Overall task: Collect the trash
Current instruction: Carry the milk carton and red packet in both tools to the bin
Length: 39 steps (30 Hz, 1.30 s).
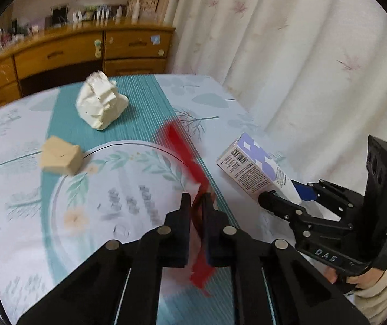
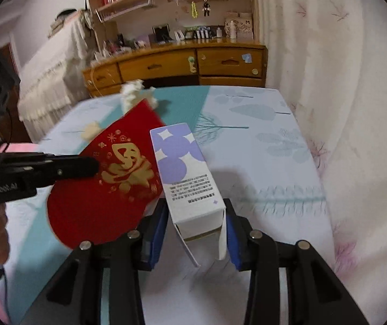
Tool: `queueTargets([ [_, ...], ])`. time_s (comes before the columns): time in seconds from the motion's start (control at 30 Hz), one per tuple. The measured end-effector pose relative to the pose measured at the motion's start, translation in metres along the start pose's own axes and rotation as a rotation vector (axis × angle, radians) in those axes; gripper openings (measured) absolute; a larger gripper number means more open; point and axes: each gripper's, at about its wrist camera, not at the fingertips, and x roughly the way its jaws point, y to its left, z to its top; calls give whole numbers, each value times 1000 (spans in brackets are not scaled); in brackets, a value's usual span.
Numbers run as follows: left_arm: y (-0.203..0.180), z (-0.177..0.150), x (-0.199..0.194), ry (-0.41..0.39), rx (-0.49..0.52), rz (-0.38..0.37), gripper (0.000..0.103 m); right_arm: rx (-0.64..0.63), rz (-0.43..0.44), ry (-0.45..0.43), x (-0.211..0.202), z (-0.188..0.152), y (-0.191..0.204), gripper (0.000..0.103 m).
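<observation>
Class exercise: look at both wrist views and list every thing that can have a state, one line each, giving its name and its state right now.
Left tool: shut on the red envelope.
Red envelope: pinched, lifted off the table.
Right tool: shut on the white and purple carton.
White and purple carton: held, end flap open.
Crumpled white paper: lying on the tablecloth.
Crumpled beige paper: lying on the tablecloth.
Dresser drawers: closed.

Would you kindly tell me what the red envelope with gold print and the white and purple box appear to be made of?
The red envelope with gold print looks like thin matte paper with metallic gold stamping; it shows edge-on as a sliver. The white and purple box appears to be light, smooth printed cardboard, judging by its folded open end flaps.
</observation>
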Motion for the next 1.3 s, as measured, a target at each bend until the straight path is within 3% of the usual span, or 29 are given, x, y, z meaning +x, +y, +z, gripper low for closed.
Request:
queueTargets([
  [0.3, -44, -102, -132, -94, 4, 64, 3, 5, 121, -77, -112, -60, 66, 39],
  [0.53, -80, -194, -220, -147, 34, 58, 3, 49, 200, -74, -180, -141, 111, 39],
  [0.7, -103, -255, -260, -150, 94, 54, 2, 79, 215, -78, -214, -193, 130, 39],
  [1.0, -129, -353, -278, -62, 195, 39, 3, 111, 248, -8, -241, -271, 155, 39],
  [1.3, -123, -403, -231, 68, 177, 15, 3, 137, 222, 128, -205, -323, 157, 39],
])
